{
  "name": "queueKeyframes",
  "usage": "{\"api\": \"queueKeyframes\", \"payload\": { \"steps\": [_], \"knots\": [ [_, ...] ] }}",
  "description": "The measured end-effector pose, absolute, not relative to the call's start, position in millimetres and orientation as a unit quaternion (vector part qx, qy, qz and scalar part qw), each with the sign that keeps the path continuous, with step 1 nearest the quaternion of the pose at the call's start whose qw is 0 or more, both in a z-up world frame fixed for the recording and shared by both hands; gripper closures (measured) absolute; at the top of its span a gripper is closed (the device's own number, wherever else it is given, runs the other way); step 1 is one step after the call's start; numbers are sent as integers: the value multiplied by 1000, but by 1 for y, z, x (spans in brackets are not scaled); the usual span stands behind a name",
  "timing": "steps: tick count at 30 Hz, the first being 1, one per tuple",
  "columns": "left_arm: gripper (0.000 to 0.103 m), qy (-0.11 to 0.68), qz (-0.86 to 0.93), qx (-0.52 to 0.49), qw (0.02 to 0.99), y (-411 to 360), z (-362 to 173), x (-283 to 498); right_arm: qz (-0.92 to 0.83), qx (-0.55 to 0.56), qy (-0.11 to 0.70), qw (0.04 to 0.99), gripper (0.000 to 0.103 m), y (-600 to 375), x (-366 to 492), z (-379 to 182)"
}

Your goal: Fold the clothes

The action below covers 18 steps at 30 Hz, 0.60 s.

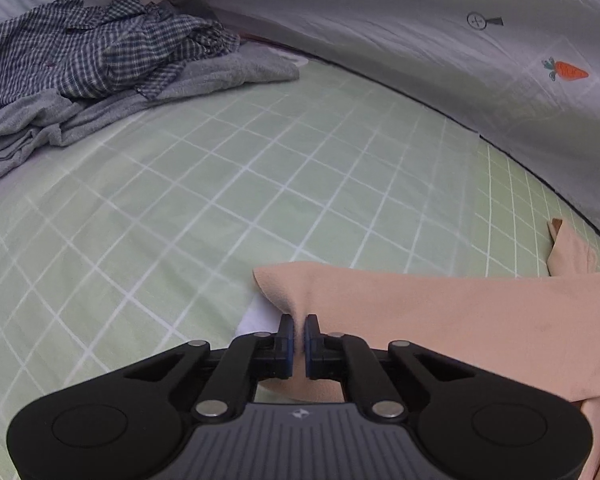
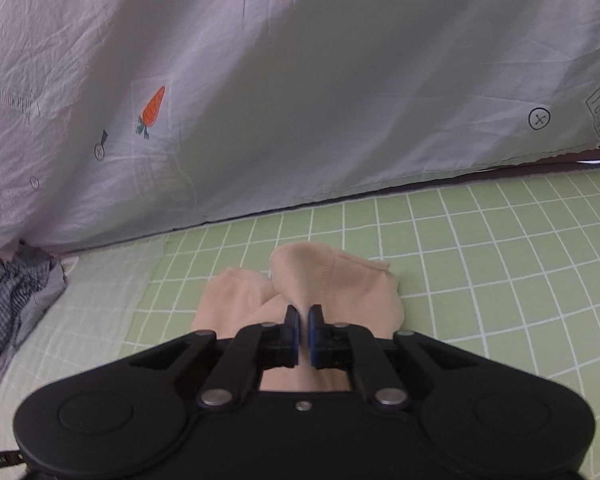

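Note:
A peach garment (image 1: 440, 312) lies on the green checked bed sheet (image 1: 220, 184). My left gripper (image 1: 299, 322) is shut on a pinched fold at the garment's left edge. In the right wrist view the same peach garment (image 2: 340, 280) bunches up in front of my right gripper (image 2: 304, 314), which is shut on a raised fold of it. A bit of white cloth (image 1: 256, 316) shows under the garment beside the left fingers.
A pile of clothes sits at the far left: a blue checked shirt (image 1: 100, 48) on top of a grey garment (image 1: 60, 120). The pile also shows in the right wrist view (image 2: 12, 304). A white curtain with carrot prints (image 2: 300, 80) hangs along the bed's far edge.

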<state>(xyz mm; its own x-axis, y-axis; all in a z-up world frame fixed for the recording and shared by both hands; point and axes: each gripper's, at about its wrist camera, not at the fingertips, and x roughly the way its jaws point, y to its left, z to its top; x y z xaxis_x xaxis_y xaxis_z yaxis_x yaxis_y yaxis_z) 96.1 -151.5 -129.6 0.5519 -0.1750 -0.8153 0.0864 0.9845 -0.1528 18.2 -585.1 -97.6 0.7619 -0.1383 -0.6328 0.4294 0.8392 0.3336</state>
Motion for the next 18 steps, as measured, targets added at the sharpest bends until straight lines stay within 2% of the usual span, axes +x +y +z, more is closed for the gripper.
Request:
{"api": "queueKeyframes", "payload": {
  "steps": [3, 8, 11, 12, 13, 15, 18],
  "knots": [
    [98, 443, -64, -68, 892, -140, -110, 94, -150, 253, 294, 909, 98, -584, 23, -92],
    [98, 456, -45, -102, 883, -126, -117, 107, -152, 252, 323, 899, 97, -578, 47, -110],
    [98, 477, -37, -118, 870, -123, -131, 111, -176, 228, 340, 895, 75, -571, 51, -118],
    [98, 479, -36, -120, 869, -122, -133, 110, -184, 220, 346, 894, 60, -569, 52, -120],
    [97, 480, -35, -120, 868, -122, -134, 109, -195, 212, 342, 894, 55, -567, 45, -118],
    [97, 483, -33, -124, 866, -120, -136, 106, -219, 198, 330, 896, 54, -563, 27, -111],
    [97, 488, -32, -128, 863, -118, -140, 106, -224, 183, 356, 889, 49, -548, 7, -122]
  ]
}}
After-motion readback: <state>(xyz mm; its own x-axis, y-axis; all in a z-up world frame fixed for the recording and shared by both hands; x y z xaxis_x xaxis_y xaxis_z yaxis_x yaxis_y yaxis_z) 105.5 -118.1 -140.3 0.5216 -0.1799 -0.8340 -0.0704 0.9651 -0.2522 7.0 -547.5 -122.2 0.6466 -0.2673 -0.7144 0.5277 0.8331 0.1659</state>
